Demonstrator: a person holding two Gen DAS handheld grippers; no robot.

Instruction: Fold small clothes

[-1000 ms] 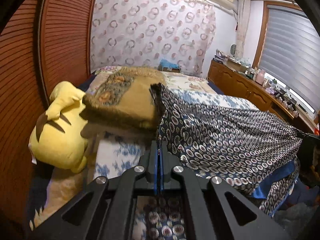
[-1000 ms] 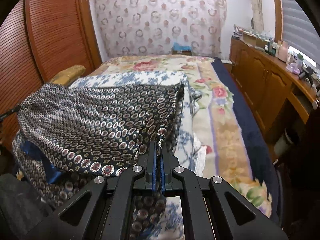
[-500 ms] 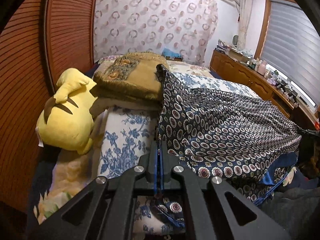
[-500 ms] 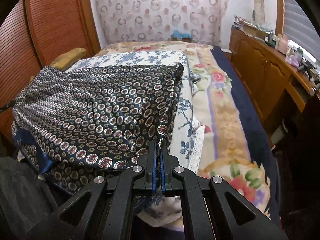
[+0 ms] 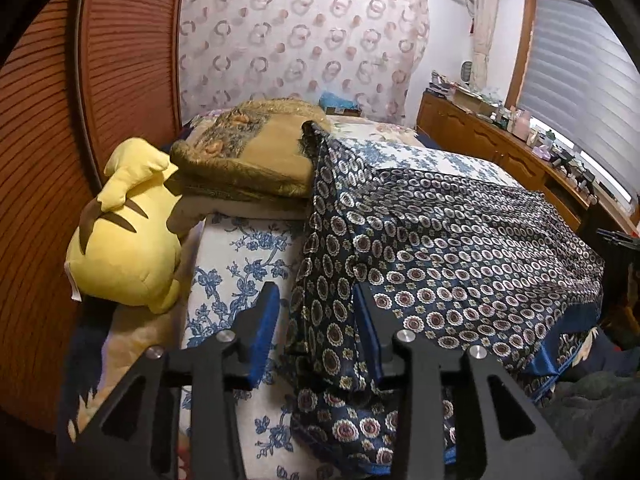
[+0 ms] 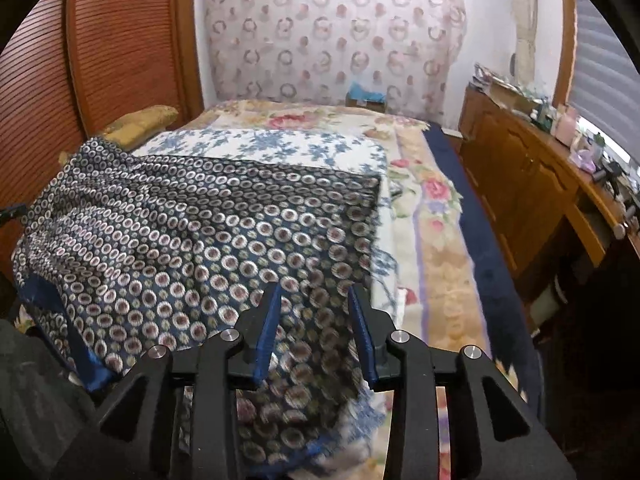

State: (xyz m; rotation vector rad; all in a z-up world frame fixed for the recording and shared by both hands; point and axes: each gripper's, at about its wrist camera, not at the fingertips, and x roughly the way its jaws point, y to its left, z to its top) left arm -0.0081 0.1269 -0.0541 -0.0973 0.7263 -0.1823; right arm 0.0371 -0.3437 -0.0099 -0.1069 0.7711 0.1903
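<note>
- Left tool (image 5: 316,312): fingers spread apart, blue pads showing on both inner faces. A hanging edge of the patterned garment (image 5: 460,248) lies in the gap between them, not pinched.
- Right tool (image 6: 314,312): fingers likewise spread. The near edge of the patterned garment (image 6: 208,232) drapes through the gap and over the front of the tool; nothing is gripped. This part of the view is blurred.
- Patterned garment: dark blue fabric with ring and medallion print, spread flat over a blue-floral white cloth (image 5: 236,272) on the bed (image 6: 436,240). A plain blue band (image 5: 568,320) runs along its edge at the bed's near side. Its far corner rests against the olive cushion (image 5: 248,152).
- Yellow plush toy (image 5: 128,232): lies at the left side of the bed, beside the cushion, against the slatted wooden doors (image 5: 44,128).
- Wooden cabinet (image 6: 532,184): stands along the right of the bed, its top crowded with small items too small to identify.
- Ring-patterned curtain (image 6: 332,36): hangs behind the bed's far end.
</note>
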